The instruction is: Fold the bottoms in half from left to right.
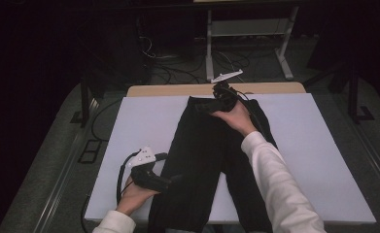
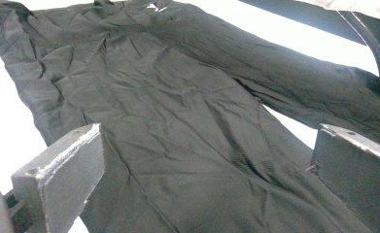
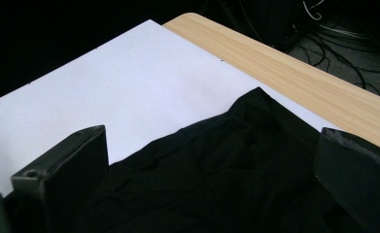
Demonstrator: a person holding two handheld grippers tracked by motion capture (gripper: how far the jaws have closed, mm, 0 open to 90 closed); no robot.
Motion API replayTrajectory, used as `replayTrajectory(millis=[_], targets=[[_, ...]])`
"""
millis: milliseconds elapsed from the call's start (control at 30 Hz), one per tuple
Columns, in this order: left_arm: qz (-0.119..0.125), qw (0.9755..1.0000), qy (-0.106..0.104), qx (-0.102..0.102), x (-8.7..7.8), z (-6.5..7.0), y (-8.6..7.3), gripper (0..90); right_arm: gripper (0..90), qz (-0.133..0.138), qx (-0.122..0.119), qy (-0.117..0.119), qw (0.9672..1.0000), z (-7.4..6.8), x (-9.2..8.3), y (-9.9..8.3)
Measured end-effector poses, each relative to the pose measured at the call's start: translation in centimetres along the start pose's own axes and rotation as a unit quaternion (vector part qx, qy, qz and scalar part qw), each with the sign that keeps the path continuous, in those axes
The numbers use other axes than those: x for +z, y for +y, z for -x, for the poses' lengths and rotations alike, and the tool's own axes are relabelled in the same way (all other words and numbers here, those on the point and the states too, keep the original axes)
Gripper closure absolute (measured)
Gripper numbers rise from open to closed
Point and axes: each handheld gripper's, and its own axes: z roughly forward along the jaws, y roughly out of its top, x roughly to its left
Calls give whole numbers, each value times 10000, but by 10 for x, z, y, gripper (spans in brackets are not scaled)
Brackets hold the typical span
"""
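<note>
A pair of black trousers [image 1: 202, 145] lies flat on a white board [image 1: 144, 121], waist at the far end and legs toward the person. My left gripper [image 1: 174, 178] sits at the outer edge of the left leg, low on the near left. In the left gripper view the left gripper [image 2: 202, 165] stands wide open above the creased trousers [image 2: 178, 107]. My right gripper [image 1: 206, 107] hovers at the waistband. In the right gripper view the right gripper [image 3: 212, 160] is wide open over the trousers' [image 3: 236, 165] waist corner, with nothing between the jaws.
The white board [image 3: 129, 73] covers a wooden table whose far edge [image 3: 299, 73] shows beyond the waist. Cables [image 1: 178, 63] and a white desk frame [image 1: 246, 34] stand on the floor behind. Bare board lies on both sides of the trousers.
</note>
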Motion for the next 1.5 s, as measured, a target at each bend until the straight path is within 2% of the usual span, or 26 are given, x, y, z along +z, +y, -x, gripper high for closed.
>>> replayTrajectory(millis=[267,467,533,600,767,1000,1200,1333,1500], targets=[[26,10000,-11,-4,-1,0,0,0,0,10,10,-7,10000,-2,16,4],[53,10000,-14,-38,-1,0,0,0,1,46,37,-64,10000,-2,37,5],[78,10000,-7,-42,-2,0,0,0,52,89,31,-110,9999,-2,42,4],[83,10000,-7,-45,-2,0,0,0,54,99,53,-117,9999,-1,47,4],[112,9999,-10,-69,-3,-1,0,0,53,-18,99,-121,9999,0,61,5],[129,9999,0,-80,-4,-1,0,0,54,29,238,-125,9996,1,77,7],[131,9999,-5,-78,-3,-2,0,0,59,-88,267,-193,9994,2,91,7],[136,9999,-13,-75,-4,-2,1,0,104,-110,274,-222,9993,3,96,8],[171,9998,9,-89,-5,-2,1,0,146,-85,499,-223,9985,9,100,5]])
